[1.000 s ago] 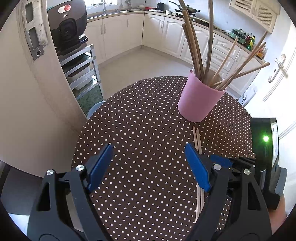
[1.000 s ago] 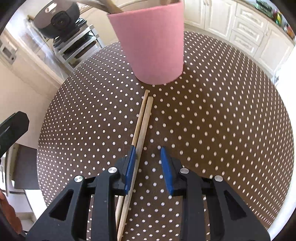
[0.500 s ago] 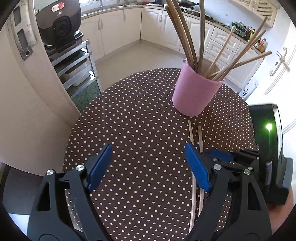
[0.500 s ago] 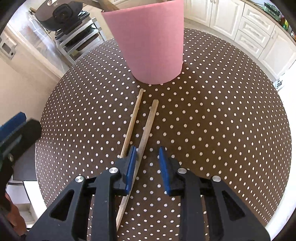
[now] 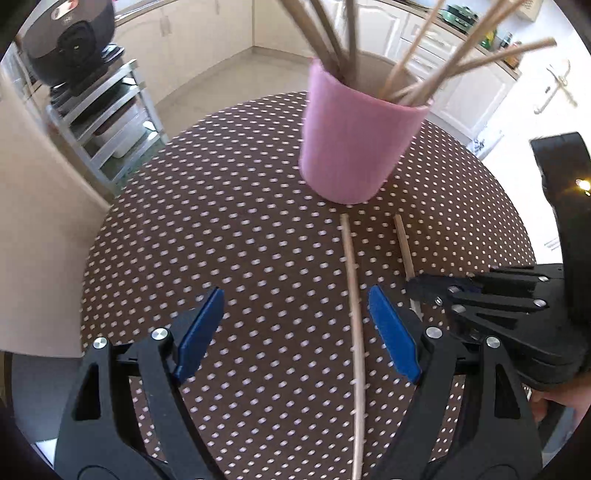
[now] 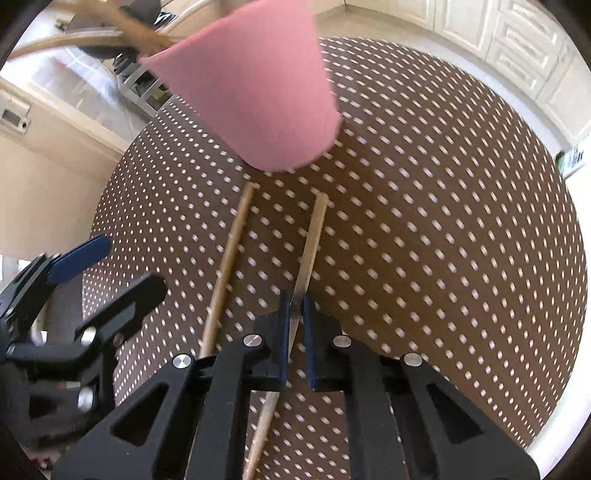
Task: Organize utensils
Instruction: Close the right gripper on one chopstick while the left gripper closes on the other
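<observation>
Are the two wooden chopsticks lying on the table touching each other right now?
Apart. The left wrist view shows dotted tablecloth between the left chopstick and the right chopstick along their visible lengths.

Pink cup (image 6: 255, 92) rim cut off by frame; sticks (image 5: 332, 33) motion-blurred.

Matt wood chopsticks (image 6: 309, 243), polka-dot cloth (image 6: 443, 240)

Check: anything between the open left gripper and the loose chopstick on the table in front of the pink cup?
Nothing visible. The left gripper is open, with the loose chopstick lying bare on the dotted tablecloth between its fingers, nearer the right one. The right gripper, shut on the other chopstick, sits beside it.
</observation>
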